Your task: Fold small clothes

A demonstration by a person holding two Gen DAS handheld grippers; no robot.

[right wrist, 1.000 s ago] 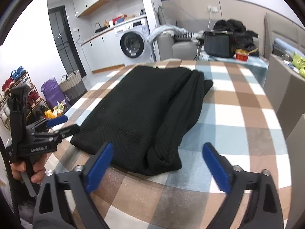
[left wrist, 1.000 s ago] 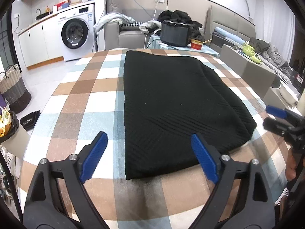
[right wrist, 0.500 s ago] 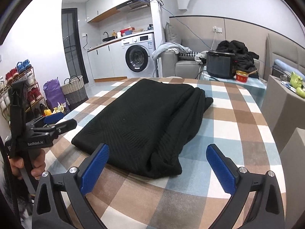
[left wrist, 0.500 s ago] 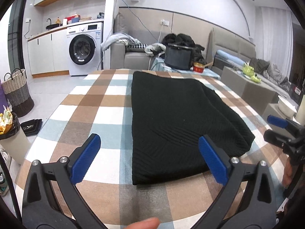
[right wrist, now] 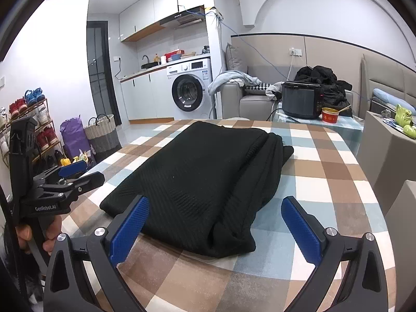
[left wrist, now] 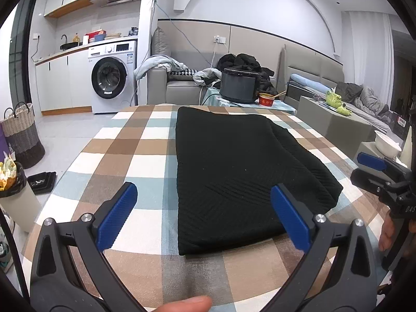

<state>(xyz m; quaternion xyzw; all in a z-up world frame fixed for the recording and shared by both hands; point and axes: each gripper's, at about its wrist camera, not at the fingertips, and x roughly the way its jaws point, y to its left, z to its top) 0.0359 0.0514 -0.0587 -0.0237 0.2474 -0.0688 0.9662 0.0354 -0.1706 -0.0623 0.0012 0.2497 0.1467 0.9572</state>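
Black ribbed knit, one folded garment [left wrist: 234,171], lies flat on the checked tablecloth [left wrist: 135,156]. From the left wrist cam, my left gripper [left wrist: 202,215] is spread wide, both blue textured pads over the near hem, nothing pinched. One fingertip [left wrist: 187,304] pokes in at the bottom, and the right gripper [left wrist: 369,169] hangs off the table's right edge. Right wrist cam: right gripper [right wrist: 215,226] is gaping too, and only here do I see the bunched, layered right side of the garment [right wrist: 202,182].
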